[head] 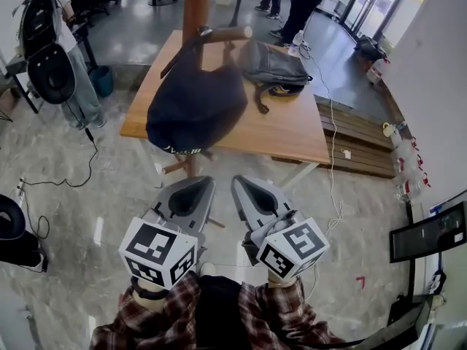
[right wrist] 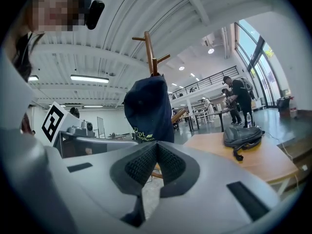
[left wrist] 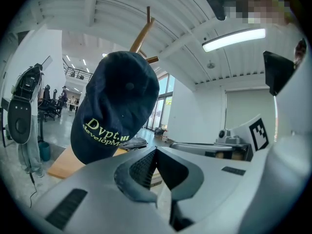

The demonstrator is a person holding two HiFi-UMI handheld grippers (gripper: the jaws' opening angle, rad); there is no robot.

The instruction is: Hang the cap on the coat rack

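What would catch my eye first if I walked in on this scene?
Most likely the dark blue cap with yellow-green lettering, hanging from a peg of the wooden coat rack in the middle of the head view. Below it, the left gripper and right gripper sit side by side, both shut, empty and clear of the cap. A grey backpack lies on the wooden table behind.

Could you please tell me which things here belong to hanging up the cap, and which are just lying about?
Belonging to the job:
cap, hanging on a peg
coat rack

Just lying about:
grey backpack
wooden table under it
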